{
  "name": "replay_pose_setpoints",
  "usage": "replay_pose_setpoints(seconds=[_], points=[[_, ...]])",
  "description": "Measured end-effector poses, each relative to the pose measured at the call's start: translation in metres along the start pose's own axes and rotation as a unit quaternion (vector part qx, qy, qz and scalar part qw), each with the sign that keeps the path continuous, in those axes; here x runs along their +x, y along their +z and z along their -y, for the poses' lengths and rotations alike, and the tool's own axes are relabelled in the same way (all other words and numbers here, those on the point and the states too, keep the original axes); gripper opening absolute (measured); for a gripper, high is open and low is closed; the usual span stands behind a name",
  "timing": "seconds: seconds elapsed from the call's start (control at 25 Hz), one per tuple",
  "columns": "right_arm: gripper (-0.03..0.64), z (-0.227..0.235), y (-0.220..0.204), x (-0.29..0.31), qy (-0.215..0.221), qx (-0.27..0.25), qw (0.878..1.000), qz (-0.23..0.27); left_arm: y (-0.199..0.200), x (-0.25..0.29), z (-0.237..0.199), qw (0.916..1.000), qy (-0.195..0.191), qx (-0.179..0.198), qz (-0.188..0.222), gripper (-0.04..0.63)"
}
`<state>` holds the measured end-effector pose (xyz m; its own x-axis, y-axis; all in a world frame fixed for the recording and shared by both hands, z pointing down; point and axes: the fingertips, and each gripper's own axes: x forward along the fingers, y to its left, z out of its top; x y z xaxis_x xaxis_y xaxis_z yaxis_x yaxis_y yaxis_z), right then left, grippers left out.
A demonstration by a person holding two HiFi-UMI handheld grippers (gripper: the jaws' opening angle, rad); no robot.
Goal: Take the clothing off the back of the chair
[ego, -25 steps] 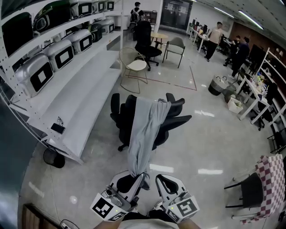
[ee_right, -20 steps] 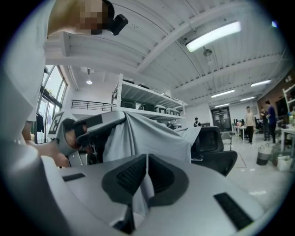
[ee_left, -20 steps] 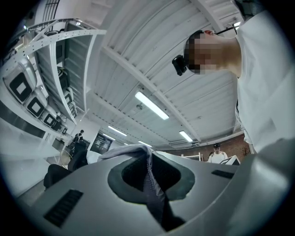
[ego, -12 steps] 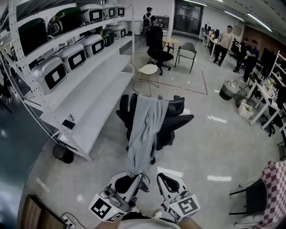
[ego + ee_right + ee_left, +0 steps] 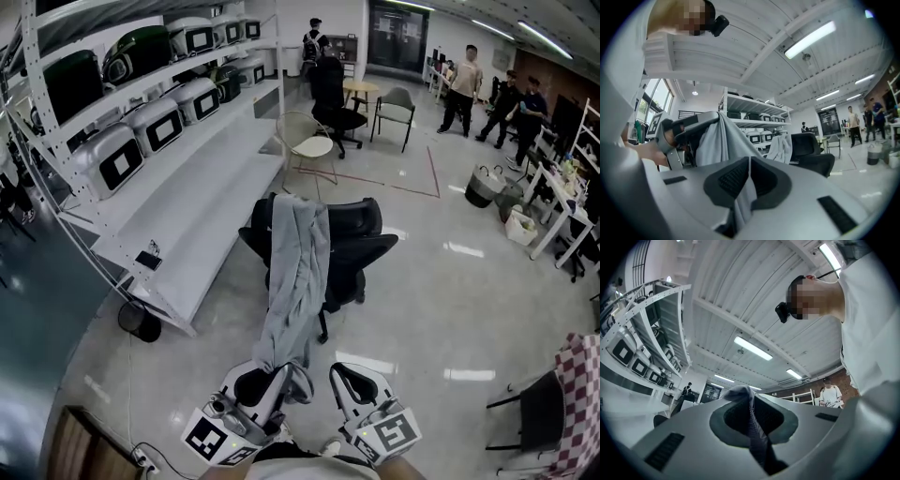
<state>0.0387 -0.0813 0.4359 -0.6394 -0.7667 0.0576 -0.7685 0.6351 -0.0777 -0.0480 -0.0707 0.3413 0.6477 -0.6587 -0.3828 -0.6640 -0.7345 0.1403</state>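
A long grey garment (image 5: pixel 292 272) hangs over the back of a black office chair (image 5: pixel 352 244) and stretches down toward me. My left gripper (image 5: pixel 278 373) is shut on its near end; in the left gripper view a bunched strand of the garment (image 5: pixel 740 392) sits pinched at the left gripper (image 5: pixel 749 401). My right gripper (image 5: pixel 345 380) sits just right of it. In the right gripper view the right gripper (image 5: pixel 749 161) is closed with grey cloth caught low between its jaws. The garment (image 5: pixel 717 140) runs from the left gripper (image 5: pixel 670 133) to the chair (image 5: pixel 813 147).
White shelving with boxy appliances (image 5: pixel 141 122) and a low white shelf (image 5: pixel 206 216) run along the left. A black bin (image 5: pixel 139 321) stands by it. A wire chair (image 5: pixel 305 145) is beyond the office chair. A chair with checked cloth (image 5: pixel 572 394) is at the right. Several people stand far back.
Both grippers have drawn back toward me with the garment. The cloth lies straighter and more stretched, and its far end has slid leftward across the chair back.
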Motion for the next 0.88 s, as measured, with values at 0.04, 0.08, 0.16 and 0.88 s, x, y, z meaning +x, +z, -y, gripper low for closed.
replay_pose_setpoints(seconds=[0.04,0.08,0.16,0.88], points=[[0.018,0.003,0.000,-0.004,-0.002,0.000,1.000,0.001,0.001,0.001,0.004,1.0000,-0.001,0.001,0.001,0.026],[0.018,0.005,0.000,-0.009,-0.004,0.000,1.000,0.001,0.001,0.003,0.008,1.0000,-0.003,0.003,0.002,0.026],[0.019,0.009,0.000,-0.016,-0.007,-0.001,1.000,0.001,-0.003,0.005,0.012,1.0000,0.000,0.006,-0.005,0.026],[0.018,0.014,-0.009,-0.031,0.014,-0.008,1.000,-0.003,-0.050,-0.010,0.019,0.9925,0.092,0.020,-0.078,0.026]])
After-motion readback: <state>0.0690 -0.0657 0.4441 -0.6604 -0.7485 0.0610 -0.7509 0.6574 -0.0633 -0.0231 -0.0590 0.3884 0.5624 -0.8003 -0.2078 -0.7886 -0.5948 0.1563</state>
